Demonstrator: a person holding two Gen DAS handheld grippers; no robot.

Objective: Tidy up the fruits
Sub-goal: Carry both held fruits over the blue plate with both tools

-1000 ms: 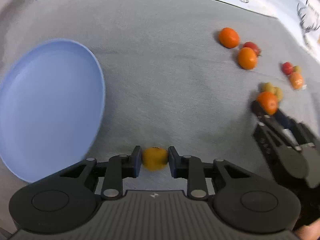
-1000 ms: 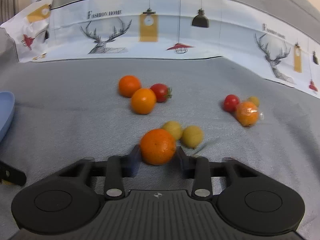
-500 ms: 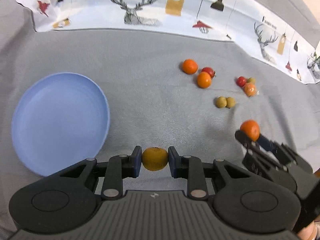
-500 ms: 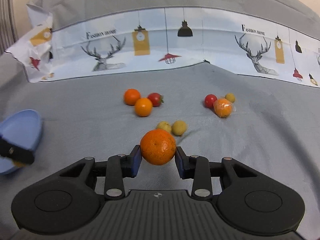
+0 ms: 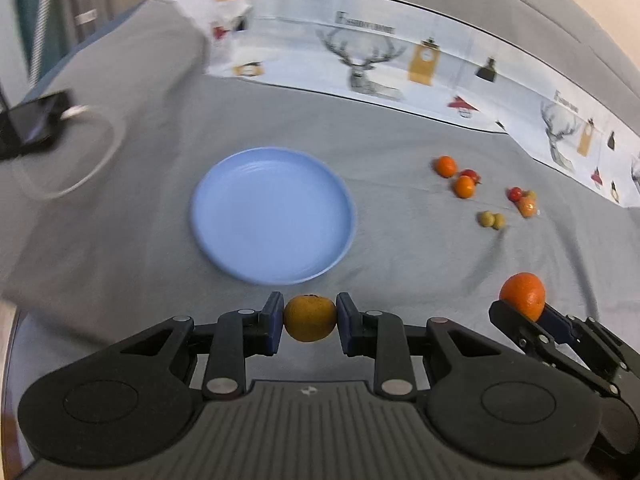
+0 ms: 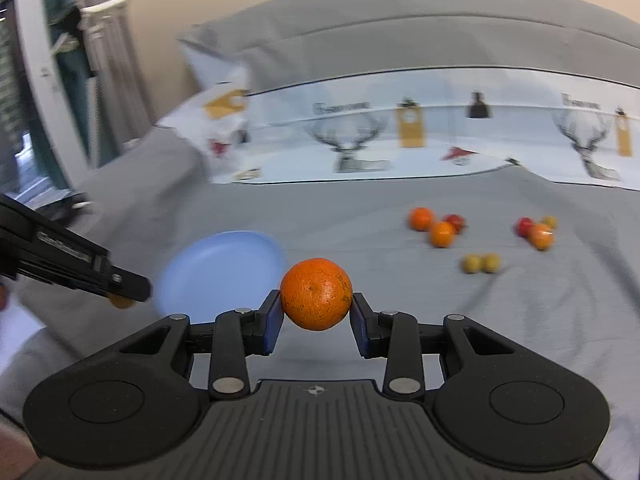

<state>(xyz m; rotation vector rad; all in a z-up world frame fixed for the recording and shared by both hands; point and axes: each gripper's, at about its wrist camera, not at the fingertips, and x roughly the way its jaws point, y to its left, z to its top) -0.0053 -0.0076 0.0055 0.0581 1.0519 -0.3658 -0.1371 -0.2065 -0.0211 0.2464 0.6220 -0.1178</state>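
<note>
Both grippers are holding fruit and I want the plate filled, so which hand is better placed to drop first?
Probably left. The left gripper, shut on a yellow-orange fruit, faces the blue plate just ahead. The right gripper holds its orange with the plate off to its left.

Surface: grey cloth (image 5: 400, 152), lightly wrinkled, spread flat over the whole working area. Along its far edge lies a white printed strip (image 5: 360, 64) with deer and lamp motifs.

Directly on the cloth:
- Blue plate (image 5: 208, 216), left of centre, flat.
- Far right, a tight trio: two small oranges (image 5: 445, 165) with a red tomato (image 5: 469, 175) touching them.
- Further right, second cluster (image 5: 523, 201): red tomato, small yellowish fruit, wrapped orange fruit, all touching.
- Nearer than both clusters, two yellow-green fruits (image 5: 492, 220) side by side.
- Far left, dark box (image 5: 28, 124) with a loop of cable; blurred.
</note>
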